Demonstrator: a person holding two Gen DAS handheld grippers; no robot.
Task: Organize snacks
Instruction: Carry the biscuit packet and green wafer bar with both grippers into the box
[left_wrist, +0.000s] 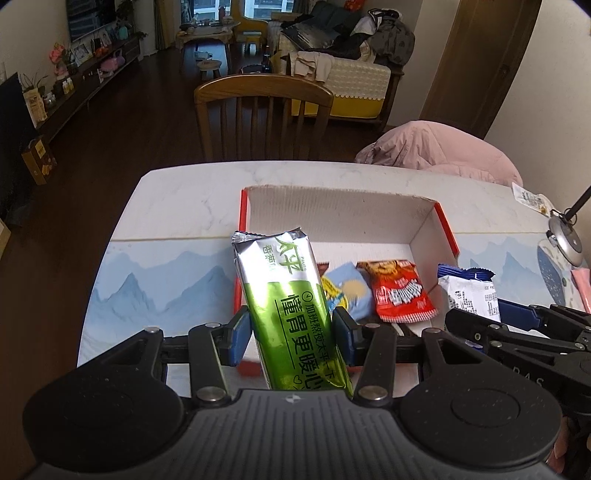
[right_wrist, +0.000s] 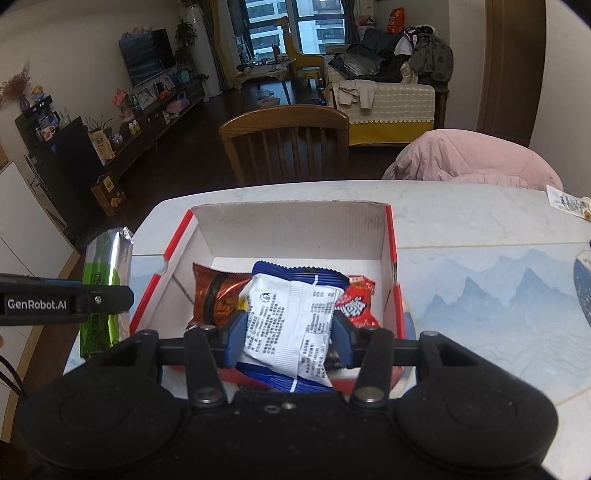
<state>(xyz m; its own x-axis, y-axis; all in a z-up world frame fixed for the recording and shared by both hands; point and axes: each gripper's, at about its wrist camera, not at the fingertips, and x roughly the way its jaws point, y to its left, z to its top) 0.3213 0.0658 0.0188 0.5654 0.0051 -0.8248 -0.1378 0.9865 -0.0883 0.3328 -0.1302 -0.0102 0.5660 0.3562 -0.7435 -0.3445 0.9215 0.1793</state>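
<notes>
Where the marble table (left_wrist: 177, 199) meets its blue mountain-print mat (left_wrist: 155, 280), an open box (left_wrist: 424, 221) with red edges and white walls sits mid-table, its far wall towards the table's far edge. Beyond that edge stands a wooden chair (left_wrist: 264, 110), and a pink jacket (left_wrist: 443, 151) bulges over the far right corner. The room behind has a dark wood floor, a sofa (right_wrist: 391, 99) heaped with clothes, a TV (right_wrist: 147, 55) above a long low shelf, and a window.

Inside the box lie a red packet (left_wrist: 400, 295), a light blue packet (left_wrist: 351, 288) and a brown packet (right_wrist: 214, 291). A small sachet (right_wrist: 569, 203) lies near the far right corner, and a round metal object (left_wrist: 567, 242) sits by the right edge.

The left gripper (left_wrist: 291, 334) clamps a green pack (left_wrist: 291, 306) above the box's left wall, hiding part of the box floor. The right gripper (right_wrist: 286, 334) clamps a white pack (right_wrist: 291, 321) with blue ends over the box's near side, covering the packets beneath.
</notes>
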